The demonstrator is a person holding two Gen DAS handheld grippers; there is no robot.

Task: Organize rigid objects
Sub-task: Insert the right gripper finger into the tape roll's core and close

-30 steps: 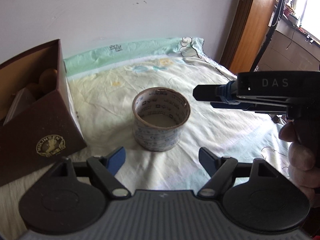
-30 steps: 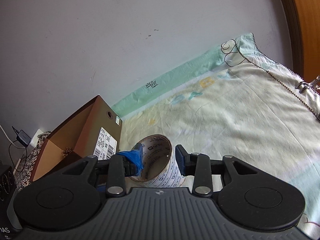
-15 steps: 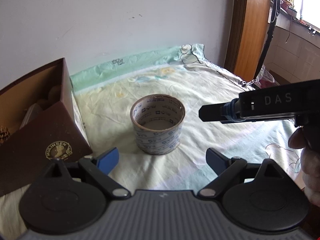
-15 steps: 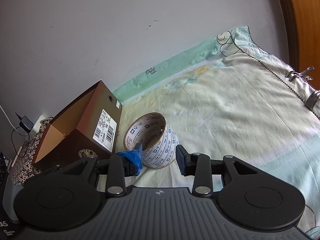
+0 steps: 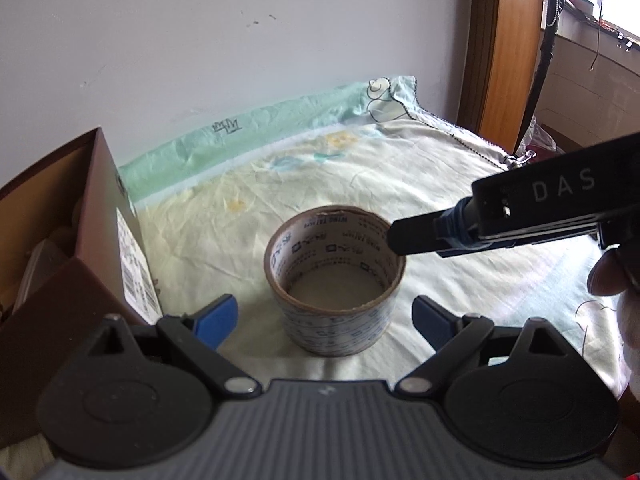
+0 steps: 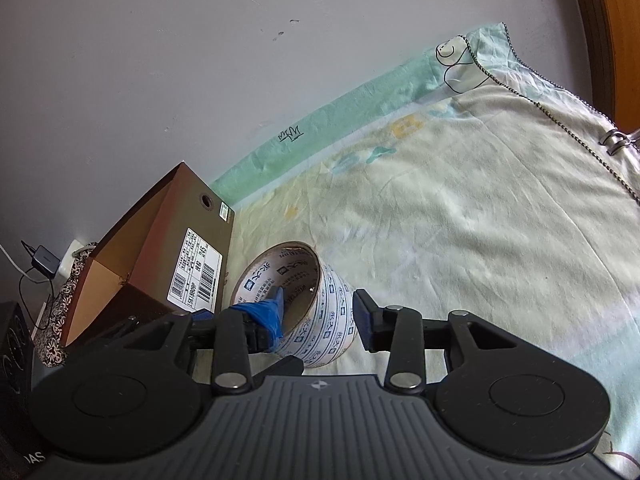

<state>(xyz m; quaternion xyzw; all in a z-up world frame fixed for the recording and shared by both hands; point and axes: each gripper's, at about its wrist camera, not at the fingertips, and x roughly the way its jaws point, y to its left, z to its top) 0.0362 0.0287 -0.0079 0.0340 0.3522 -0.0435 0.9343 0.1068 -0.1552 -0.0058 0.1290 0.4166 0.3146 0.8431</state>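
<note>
Right gripper (image 6: 316, 316) now back at the wide printed roll of packing tape (image 5: 336, 280) after pulling away, fingers part open astride its right wall, not clamped: pickup restarting, likely. Roll standing on the bed sheet (image 5: 420, 176) beside the brown cardboard shoebox (image 5: 108, 208), axis vertical, hole upward. Left gripper (image 5: 324, 316) wide open, empty

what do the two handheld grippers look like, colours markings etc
Both are matte black plastic. The left gripper has a ribbed grey-black body, two round black discs, silver pivot pins and blue pads on its fingers. The right gripper is built the same, with crumpled blue tape wrapped on one of its fingers. From the left wrist view its side reads DAS in pale letters. No cables or sleeves show.
</note>
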